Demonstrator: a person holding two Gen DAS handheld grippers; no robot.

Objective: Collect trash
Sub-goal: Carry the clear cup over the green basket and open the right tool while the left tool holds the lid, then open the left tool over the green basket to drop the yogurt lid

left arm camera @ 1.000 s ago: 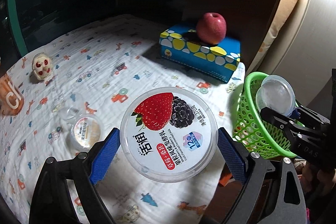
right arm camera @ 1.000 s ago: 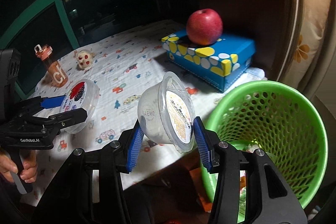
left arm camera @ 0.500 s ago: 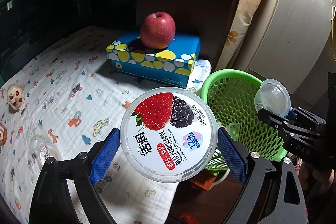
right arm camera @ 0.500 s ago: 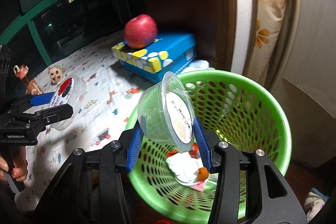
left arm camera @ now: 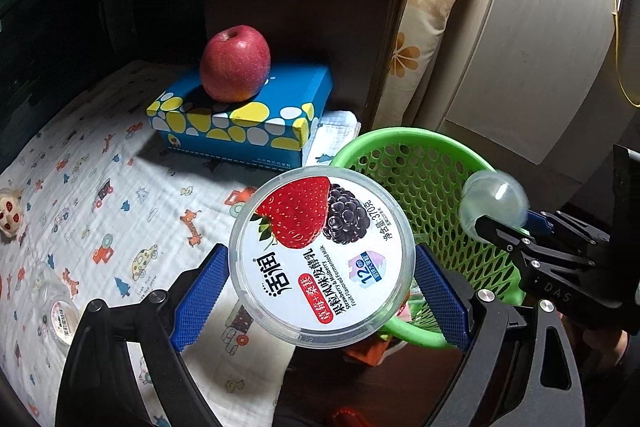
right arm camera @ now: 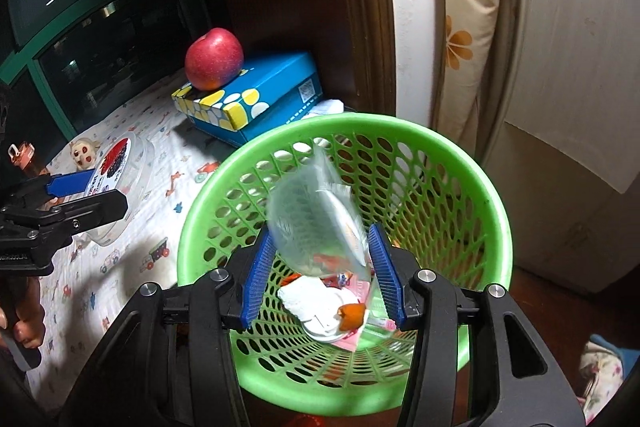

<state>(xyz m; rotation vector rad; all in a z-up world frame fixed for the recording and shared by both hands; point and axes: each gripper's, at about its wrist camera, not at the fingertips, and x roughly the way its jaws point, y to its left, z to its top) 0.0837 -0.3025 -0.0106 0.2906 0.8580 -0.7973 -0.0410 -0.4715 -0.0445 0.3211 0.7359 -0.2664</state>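
Observation:
My left gripper (left arm camera: 322, 289) is shut on a round yogurt tub (left arm camera: 322, 259) with a strawberry and blackberry lid, held in the air at the near rim of the green mesh basket (left arm camera: 432, 163). My right gripper (right arm camera: 322, 277) is open above the basket (right arm camera: 460, 187). A clear plastic cup (right arm camera: 316, 223) is blurred between its spread fingers, loose over the basket's mouth. In the left wrist view the cup (left arm camera: 494, 203) shows at the tip of the right gripper. White and orange trash (right arm camera: 324, 305) lies in the basket's bottom.
A red apple (left arm camera: 235, 63) sits on a blue and yellow box (left arm camera: 244, 115) on the patterned cloth (left arm camera: 120, 187). A small clear cup (left arm camera: 60, 315) and a small doll (left arm camera: 8, 211) lie on the cloth at left. A wall and cushion stand behind the basket.
My right gripper has moved further over the basket and opened; the clear cup has come loose from its fingers and blurs. My left gripper has carried the yogurt tub closer to the basket.

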